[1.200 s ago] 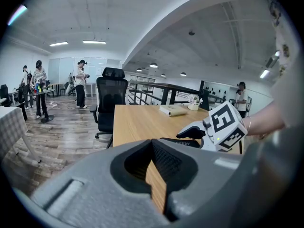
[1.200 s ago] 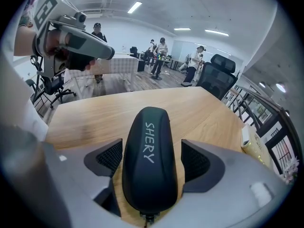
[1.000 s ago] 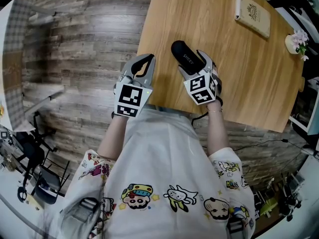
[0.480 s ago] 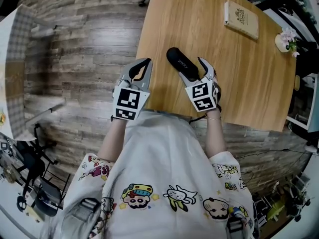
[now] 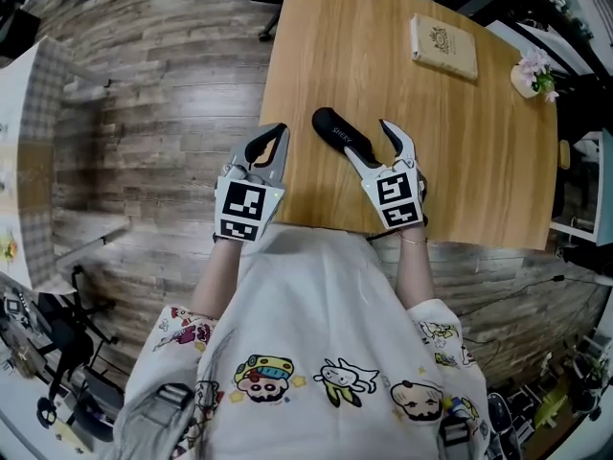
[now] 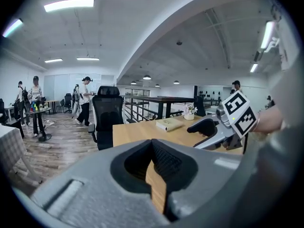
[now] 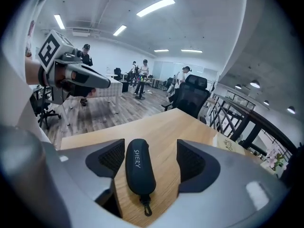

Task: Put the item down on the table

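Note:
A black zip case printed "SHERY" lies flat on the wooden table. My right gripper straddles its near end with its jaws closing. In the right gripper view the case sits beside the left pad, and bare wood shows between it and the right pad. My left gripper hovers at the table's left near corner, its tips together and nothing in it. Seen from the left gripper view, its jaws leave only a thin slit, and the right gripper is off to the right.
A cream book-like box lies at the far side of the table, and a small flower pot stands near the right edge. A black office chair stands past the far end. Wood floor lies to the left. People stand in the distance.
The case has stayed flat on the table. My right gripper has drawn back a little toward the near edge. The left gripper has kept its place beside it.

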`<state>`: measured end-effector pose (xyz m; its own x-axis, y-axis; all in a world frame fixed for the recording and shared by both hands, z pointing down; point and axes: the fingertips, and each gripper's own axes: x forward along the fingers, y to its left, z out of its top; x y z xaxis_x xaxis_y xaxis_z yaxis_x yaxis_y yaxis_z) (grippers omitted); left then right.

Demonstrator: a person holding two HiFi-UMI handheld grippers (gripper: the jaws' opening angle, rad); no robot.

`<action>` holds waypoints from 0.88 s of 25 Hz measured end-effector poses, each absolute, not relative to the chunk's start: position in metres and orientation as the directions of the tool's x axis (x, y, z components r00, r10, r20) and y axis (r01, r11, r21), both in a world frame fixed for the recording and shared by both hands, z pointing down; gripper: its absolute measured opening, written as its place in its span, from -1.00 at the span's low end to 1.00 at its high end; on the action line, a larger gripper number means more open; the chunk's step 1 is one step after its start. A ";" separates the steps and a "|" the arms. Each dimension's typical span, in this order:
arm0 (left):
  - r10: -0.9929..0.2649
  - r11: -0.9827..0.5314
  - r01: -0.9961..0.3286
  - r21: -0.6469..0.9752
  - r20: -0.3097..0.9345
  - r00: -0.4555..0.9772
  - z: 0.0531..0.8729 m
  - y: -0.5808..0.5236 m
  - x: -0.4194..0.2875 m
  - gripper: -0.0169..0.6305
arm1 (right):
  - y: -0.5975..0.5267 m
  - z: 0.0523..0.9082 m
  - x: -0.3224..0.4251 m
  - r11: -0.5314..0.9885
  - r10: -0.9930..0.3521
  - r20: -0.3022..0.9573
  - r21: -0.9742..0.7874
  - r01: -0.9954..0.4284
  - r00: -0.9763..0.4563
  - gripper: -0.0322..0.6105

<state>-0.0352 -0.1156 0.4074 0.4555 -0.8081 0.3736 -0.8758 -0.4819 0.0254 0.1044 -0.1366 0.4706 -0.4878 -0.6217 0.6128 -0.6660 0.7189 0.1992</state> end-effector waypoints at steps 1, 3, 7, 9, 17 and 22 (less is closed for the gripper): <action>-0.808 -0.486 -0.874 0.024 0.369 0.459 0.405 -0.116 -0.034 -0.95 | -0.137 0.466 0.105 0.712 -0.630 0.600 0.193 -0.675 -0.494 0.19; -0.808 -0.493 -0.869 0.024 0.358 0.468 0.399 -0.115 -0.031 -0.95 | -0.138 0.454 0.106 0.698 -0.647 0.572 0.178 -0.694 -0.504 0.16; -0.802 -0.516 -0.856 0.021 0.338 0.492 0.387 -0.114 -0.025 -0.95 | -0.136 0.430 0.110 0.665 -0.686 0.509 0.147 -0.733 -0.520 0.07; -0.799 -0.528 -0.849 0.020 0.329 0.504 0.382 -0.114 -0.020 -0.95 | -0.135 0.418 0.117 0.644 -0.707 0.474 0.127 -0.754 -0.524 0.01; -0.782 -0.566 -0.824 0.023 0.299 0.546 0.369 -0.113 0.004 -0.95 | -0.125 0.384 0.153 0.537 -0.800 0.333 0.025 -0.843 -0.500 -0.33; -0.764 -0.588 -0.808 0.037 0.300 0.571 0.369 -0.108 0.015 -0.95 | -0.118 0.378 0.165 0.505 -0.820 0.293 -0.034 -0.863 -0.491 -0.50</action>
